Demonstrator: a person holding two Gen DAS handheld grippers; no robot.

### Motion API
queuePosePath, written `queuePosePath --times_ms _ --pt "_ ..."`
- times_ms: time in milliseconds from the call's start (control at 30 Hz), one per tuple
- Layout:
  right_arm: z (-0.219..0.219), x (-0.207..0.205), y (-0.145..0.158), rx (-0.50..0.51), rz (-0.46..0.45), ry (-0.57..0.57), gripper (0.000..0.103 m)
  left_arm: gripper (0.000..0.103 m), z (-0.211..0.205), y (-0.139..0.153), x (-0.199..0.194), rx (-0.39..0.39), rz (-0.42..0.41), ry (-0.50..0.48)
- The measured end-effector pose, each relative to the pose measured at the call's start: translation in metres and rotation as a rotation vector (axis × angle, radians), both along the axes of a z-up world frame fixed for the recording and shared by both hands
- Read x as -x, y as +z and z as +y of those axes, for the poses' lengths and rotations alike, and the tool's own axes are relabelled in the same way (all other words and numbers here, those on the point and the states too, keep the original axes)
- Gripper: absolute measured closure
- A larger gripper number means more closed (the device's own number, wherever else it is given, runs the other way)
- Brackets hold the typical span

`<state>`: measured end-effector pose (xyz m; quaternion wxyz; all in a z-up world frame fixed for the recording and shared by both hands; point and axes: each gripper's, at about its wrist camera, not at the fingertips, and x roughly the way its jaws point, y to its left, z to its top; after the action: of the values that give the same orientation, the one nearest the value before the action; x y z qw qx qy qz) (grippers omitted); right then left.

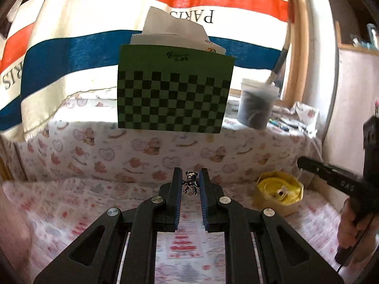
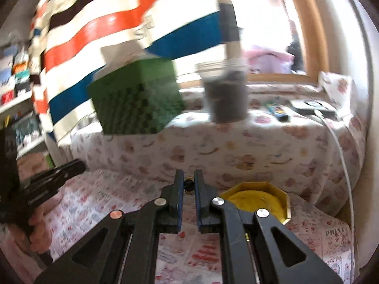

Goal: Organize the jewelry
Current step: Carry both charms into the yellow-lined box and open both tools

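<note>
My left gripper (image 1: pixel 190 184) is shut on a small silver bear charm (image 1: pixel 191 182), held above the patterned cloth. My right gripper (image 2: pixel 189 184) is shut on a small dark and gold piece of jewelry (image 2: pixel 189 185). A yellow octagonal box (image 1: pixel 279 190) stands open on the cloth to the right of the left gripper, with a small ring-like piece (image 1: pixel 281 193) inside. The same box (image 2: pixel 257 200) lies just right of my right gripper. The right gripper (image 1: pixel 331 175) shows at the right edge of the left wrist view; the left gripper (image 2: pixel 54 175) shows at the left of the right wrist view.
A green checkered box (image 1: pixel 174 92) with white paper stands on a raised ledge behind. A plastic tub (image 1: pixel 257 103) of dark material sits right of it. A striped Paris towel (image 1: pixel 71 59) hangs at the back. A white cable (image 2: pixel 343 153) runs down the right side.
</note>
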<state>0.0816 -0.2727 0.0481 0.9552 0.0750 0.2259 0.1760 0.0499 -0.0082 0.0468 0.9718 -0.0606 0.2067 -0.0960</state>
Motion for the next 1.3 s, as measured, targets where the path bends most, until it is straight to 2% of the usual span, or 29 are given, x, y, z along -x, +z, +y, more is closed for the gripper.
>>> queuePosePath --times_ms 100,267,367,433,533,733,900,1033,1167,1300 --pt "-0.022 -0.002 0.000 -0.061 0.018 -0.017 0.095 0.090 -0.022 -0.001 -0.013 0.048 0.083 -0.059" --pt "-0.055 -0.022 -0.019 -0.165 0.100 -0.077 0.095 0.090 -0.071 0.004 -0.035 0.048 0.122 -0.121" --pt "-0.068 -0.034 -0.030 -0.264 0.179 -0.059 0.095 0.090 -0.103 0.002 -0.049 0.016 0.127 -0.110" --pt "-0.072 -0.036 -0.032 -0.269 0.185 -0.074 0.095 0.090 -0.126 -0.003 -0.059 -0.003 0.141 -0.143" --pt "-0.078 -0.038 -0.035 -0.246 0.186 -0.113 0.095 0.090 -0.148 -0.018 -0.077 -0.010 0.207 -0.156" --pt "-0.096 -0.047 -0.051 -0.344 0.233 -0.153 0.095 0.090 -0.166 -0.041 -0.099 0.009 0.298 -0.212" --pt "-0.096 -0.054 -0.058 -0.341 0.246 -0.143 0.095 0.090 -0.173 -0.054 -0.107 0.018 0.336 -0.216" --pt "-0.094 -0.057 -0.062 -0.354 0.267 -0.138 0.094 0.087 -0.175 -0.054 -0.106 0.016 0.334 -0.234" --pt "-0.097 -0.056 -0.060 -0.364 0.259 -0.142 0.094 0.086 -0.170 -0.043 -0.097 -0.015 0.278 -0.203" --pt "-0.095 -0.055 -0.060 -0.349 0.259 -0.150 0.093 0.080 -0.149 -0.026 -0.083 -0.027 0.222 -0.157"
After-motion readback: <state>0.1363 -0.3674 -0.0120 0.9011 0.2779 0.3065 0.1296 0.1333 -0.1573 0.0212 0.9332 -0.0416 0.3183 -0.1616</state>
